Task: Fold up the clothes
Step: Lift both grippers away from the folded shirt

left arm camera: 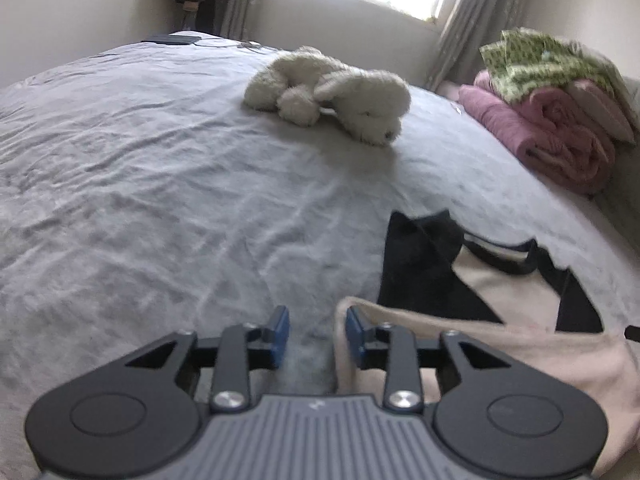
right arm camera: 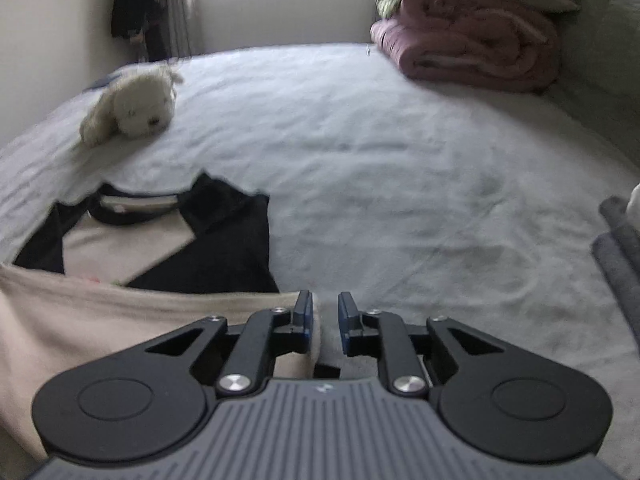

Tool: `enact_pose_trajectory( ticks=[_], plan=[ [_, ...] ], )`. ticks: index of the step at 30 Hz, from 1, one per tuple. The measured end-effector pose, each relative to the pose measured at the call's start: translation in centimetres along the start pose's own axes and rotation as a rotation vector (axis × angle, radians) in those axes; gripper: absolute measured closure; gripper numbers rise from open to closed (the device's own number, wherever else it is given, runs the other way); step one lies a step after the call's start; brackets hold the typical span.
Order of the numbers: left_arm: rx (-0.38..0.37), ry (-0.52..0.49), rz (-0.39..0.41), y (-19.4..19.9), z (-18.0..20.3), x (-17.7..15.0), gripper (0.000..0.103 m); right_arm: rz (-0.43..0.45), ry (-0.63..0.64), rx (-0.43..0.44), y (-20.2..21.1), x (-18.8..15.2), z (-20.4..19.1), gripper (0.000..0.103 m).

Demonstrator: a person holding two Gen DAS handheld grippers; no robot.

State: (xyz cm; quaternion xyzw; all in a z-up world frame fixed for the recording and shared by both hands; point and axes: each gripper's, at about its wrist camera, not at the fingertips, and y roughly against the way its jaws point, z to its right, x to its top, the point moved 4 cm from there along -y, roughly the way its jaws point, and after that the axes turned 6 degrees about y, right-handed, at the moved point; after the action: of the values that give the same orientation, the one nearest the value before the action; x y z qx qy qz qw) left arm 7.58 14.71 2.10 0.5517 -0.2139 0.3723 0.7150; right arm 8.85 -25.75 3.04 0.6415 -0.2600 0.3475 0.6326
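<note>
A cream T-shirt [left arm camera: 500,276] with black sleeves and a black collar lies on the grey bed sheet [left arm camera: 160,200]. Its cream lower part is doubled up over the sleeves. My left gripper [left arm camera: 317,334] is open at the shirt's left edge. The cream fold edge touches the right finger [left arm camera: 354,332]. In the right wrist view the same T-shirt [right arm camera: 132,248] lies to the left. My right gripper [right arm camera: 325,318] is open at its right edge, and a corner of cream cloth reaches just into the gap by the left finger [right arm camera: 305,314]. Neither gripper is clamped on anything.
A white plush toy [left arm camera: 332,88] lies farther up the bed. A rolled pink blanket [right arm camera: 472,36] topped with green patterned cloth [left arm camera: 536,60] sits at the back right. Folded grey cloth [right arm camera: 620,240] is at the right edge. A window and curtains stand behind the bed.
</note>
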Motion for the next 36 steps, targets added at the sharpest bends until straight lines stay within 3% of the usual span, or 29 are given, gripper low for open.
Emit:
enact_pose_trajectory(
  ticks=[6, 10, 16, 19, 22, 30, 36],
  plan=[
    [0.003, -0.007, 0.043, 2.1, 0.8, 0.5, 0.071, 0.057, 0.018, 0.029, 2.1, 1.0, -0.9, 0.085],
    [-0.055, -0.110, 0.065, 4.5, 3.8, -1.7, 0.072, 0.038, 0.059, 0.113, 2.5, 0.3, -2.9, 0.085],
    [-0.136, -0.212, 0.022, 5.3, 7.7, -5.6, 0.071, -0.022, 0.137, 0.243, 2.4, -2.1, -7.3, 0.085],
    [-0.074, -0.200, -0.048, 4.0, 7.2, -6.9, 0.071, -0.048, 0.188, 0.295, 2.3, -3.3, -9.5, 0.084],
    [-0.086, -0.112, -0.078, 3.3, 5.5, -6.9, 0.071, -0.066, 0.232, 0.335, 2.1, -4.3, -11.2, 0.084],
    [-0.064, -0.089, -0.070, 3.6, 4.9, -6.3, 0.071, -0.060, 0.193, 0.346, 2.4, -3.7, -10.2, 0.089],
    [-0.098, -0.080, -0.039, 5.3, 6.5, -5.7, 0.073, -0.013, 0.208, 0.354, 3.9, -3.6, -11.2, 0.080]
  ],
)
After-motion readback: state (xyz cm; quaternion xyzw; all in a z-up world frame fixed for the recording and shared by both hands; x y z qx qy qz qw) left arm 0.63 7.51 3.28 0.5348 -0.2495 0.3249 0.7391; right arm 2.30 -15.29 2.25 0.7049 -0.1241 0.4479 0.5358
